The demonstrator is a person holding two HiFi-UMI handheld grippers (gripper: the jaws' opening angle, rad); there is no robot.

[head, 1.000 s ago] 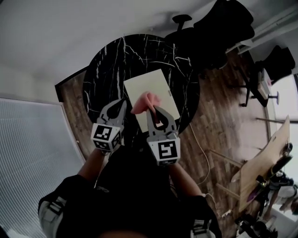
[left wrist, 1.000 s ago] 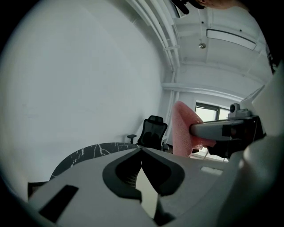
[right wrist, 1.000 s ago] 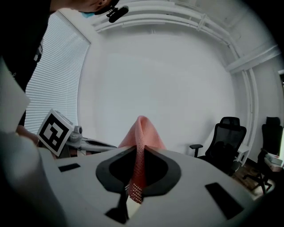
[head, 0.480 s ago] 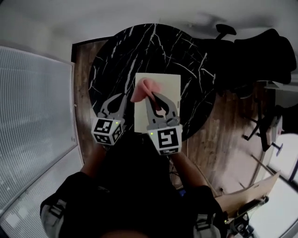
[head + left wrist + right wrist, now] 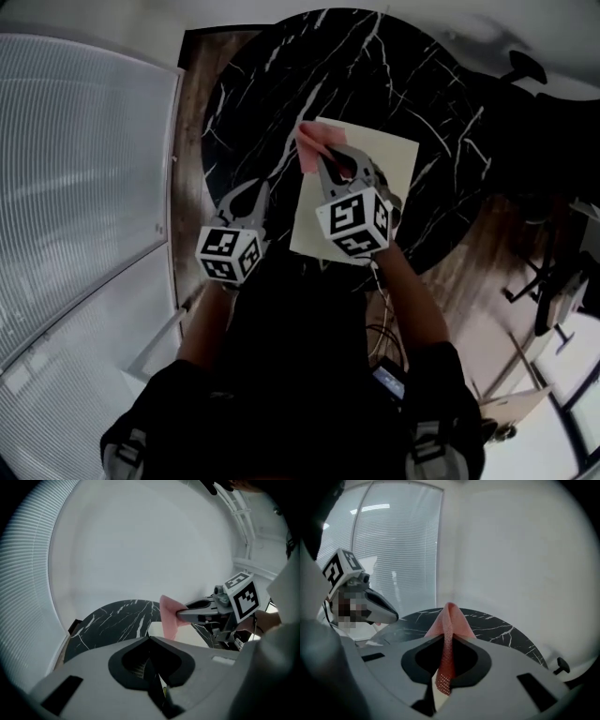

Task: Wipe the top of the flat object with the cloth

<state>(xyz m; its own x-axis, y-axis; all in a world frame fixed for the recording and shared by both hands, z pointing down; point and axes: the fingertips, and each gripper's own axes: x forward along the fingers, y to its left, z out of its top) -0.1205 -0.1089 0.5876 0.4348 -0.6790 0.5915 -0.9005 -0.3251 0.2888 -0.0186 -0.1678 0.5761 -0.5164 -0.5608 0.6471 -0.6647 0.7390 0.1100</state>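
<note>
A cream flat board (image 5: pixel 370 178) lies on the round black marble table (image 5: pixel 272 84). My right gripper (image 5: pixel 323 157) is shut on a pink cloth (image 5: pixel 312 142) over the board's far left corner. In the right gripper view the cloth (image 5: pixel 449 625) stands folded up between the jaws. My left gripper (image 5: pixel 262 190) hovers left of the board over the table, shut with nothing in it. The left gripper view shows its own jaws (image 5: pixel 151 641) closed, and beyond them the right gripper (image 5: pixel 180 613) with the cloth (image 5: pixel 168 620) hanging from it. Whether the cloth touches the board I cannot tell.
A white slatted panel (image 5: pixel 75 169) fills the left side. Wooden floor (image 5: pixel 469 272) surrounds the table, with a black office chair (image 5: pixel 544 112) at the far right. The table's near edge runs just under both grippers.
The head view has swung round. My right gripper has carried the cloth from the board's left side to its far left corner. My left gripper keeps its place beside the board.
</note>
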